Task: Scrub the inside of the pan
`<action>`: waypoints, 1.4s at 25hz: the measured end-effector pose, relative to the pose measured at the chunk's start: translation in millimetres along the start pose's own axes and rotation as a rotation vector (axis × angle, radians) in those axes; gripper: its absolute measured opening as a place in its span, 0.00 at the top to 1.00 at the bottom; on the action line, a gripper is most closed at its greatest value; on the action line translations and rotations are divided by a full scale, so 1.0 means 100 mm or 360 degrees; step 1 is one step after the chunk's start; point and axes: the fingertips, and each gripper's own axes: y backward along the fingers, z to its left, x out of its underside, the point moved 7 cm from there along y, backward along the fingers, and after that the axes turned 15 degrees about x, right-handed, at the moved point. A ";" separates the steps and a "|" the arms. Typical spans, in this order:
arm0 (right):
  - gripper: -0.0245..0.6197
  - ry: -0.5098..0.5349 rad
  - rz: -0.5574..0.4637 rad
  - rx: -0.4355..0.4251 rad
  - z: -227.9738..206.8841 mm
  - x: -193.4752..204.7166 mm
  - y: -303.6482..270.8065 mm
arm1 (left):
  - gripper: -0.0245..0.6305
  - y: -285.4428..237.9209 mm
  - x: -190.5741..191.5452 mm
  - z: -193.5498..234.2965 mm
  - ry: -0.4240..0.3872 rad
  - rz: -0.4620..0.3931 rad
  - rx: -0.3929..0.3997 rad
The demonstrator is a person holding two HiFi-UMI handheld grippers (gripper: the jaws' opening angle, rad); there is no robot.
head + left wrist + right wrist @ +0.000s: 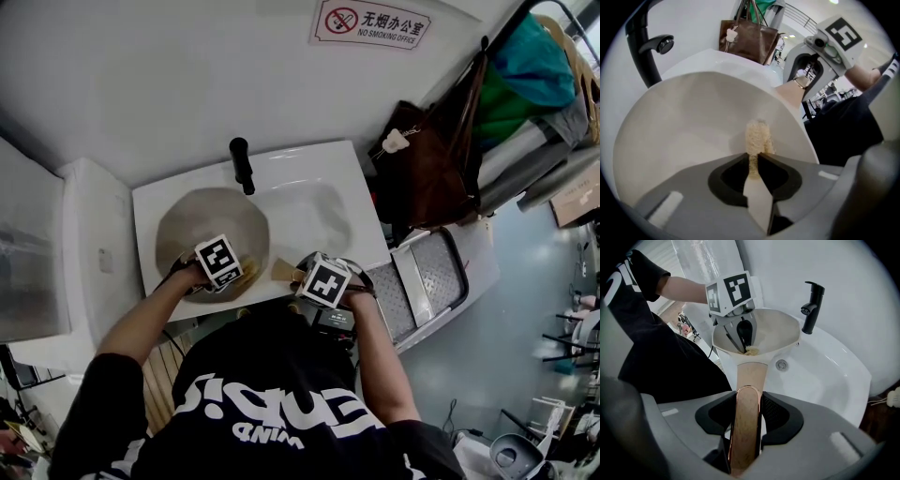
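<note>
Cream pan [199, 228] in the white sink [328, 202], below the black tap [242, 165]. Inside it, a pale scrub pad [757, 137] against the wall, pinched tight by the left tongs [753, 158]. Wooden handle [751, 378] clamped by the right tongs [747, 401] - jaws set wide around it.

Within the glossy white, ceramic-looking sink [319, 202]: pan [192, 220], inside smooth and matt cream; its handle [751, 376], wood-grained and rimmed in shiny copper-coloured metal. Scrubber [757, 136]: rough, fibrous, pale tan. My left gripper [754, 161]: matt grey plastic with matt black pads [777, 172]. Faucet [242, 164] at the sink's back edge: matt black.
</note>
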 end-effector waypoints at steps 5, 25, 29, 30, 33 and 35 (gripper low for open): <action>0.71 0.0000 0.0013 0.0000 0.00 0.02 -0.01 | 0.87 -0.03 -0.13 0.18 0.0010 -0.0138 -0.0117; 0.71 0.0009 0.0063 0.0019 0.00 0.09 -0.03 | 0.87 0.20 -0.48 0.63 -0.0035 -0.0500 -0.0521; 0.71 0.0005 0.0062 0.0017 0.00 0.09 -0.03 | 0.87 0.27 -0.45 0.75 0.0000 -0.0502 -0.0599; 0.71 0.0003 0.0059 0.0016 0.00 0.09 -0.03 | 0.87 0.29 -0.43 0.78 0.0011 -0.0501 -0.0619; 0.71 0.0000 0.0054 0.0018 0.00 0.09 -0.02 | 0.87 0.34 -0.41 0.86 0.0032 -0.0489 -0.0676; 0.71 -0.0002 0.0057 0.0019 0.00 0.10 -0.02 | 0.87 0.36 -0.39 0.90 0.0027 -0.0463 -0.0711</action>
